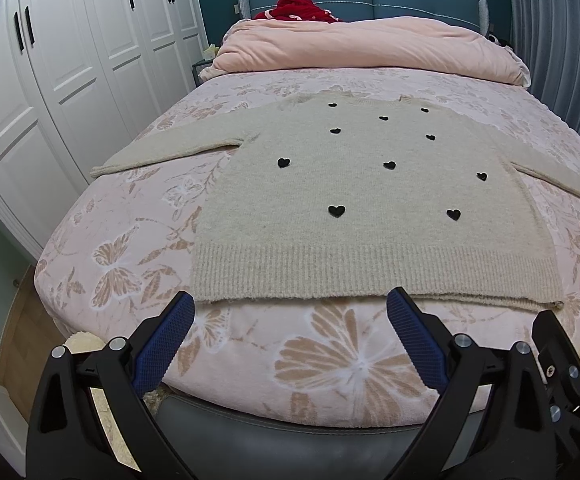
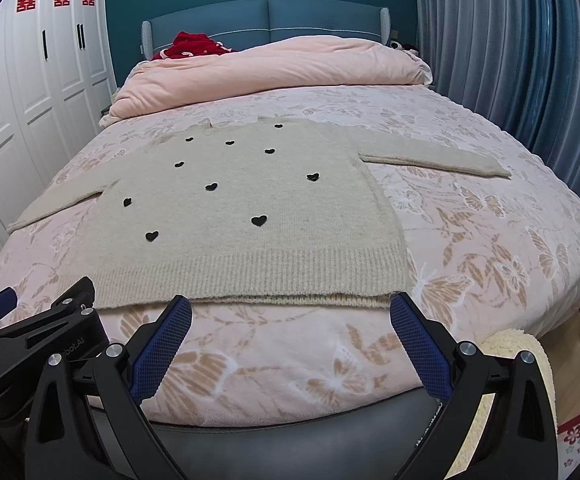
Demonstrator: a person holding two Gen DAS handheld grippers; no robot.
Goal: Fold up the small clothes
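A beige knit sweater (image 1: 361,196) with black hearts lies flat and face up on the bed, sleeves spread out to both sides, ribbed hem toward me. It also shows in the right wrist view (image 2: 242,216). My left gripper (image 1: 290,300) is open and empty, just short of the hem's left half. My right gripper (image 2: 290,304) is open and empty, just short of the hem's right half. The left gripper's body (image 2: 34,336) shows at the lower left of the right wrist view.
The bed (image 1: 329,360) has a pink butterfly-print cover. A folded pink duvet (image 1: 361,48) and a red garment (image 1: 297,8) lie at the headboard end. White wardrobes (image 1: 50,80) stand on the left, blue curtains (image 2: 509,80) on the right. A cream rug (image 2: 509,352) lies on the floor.
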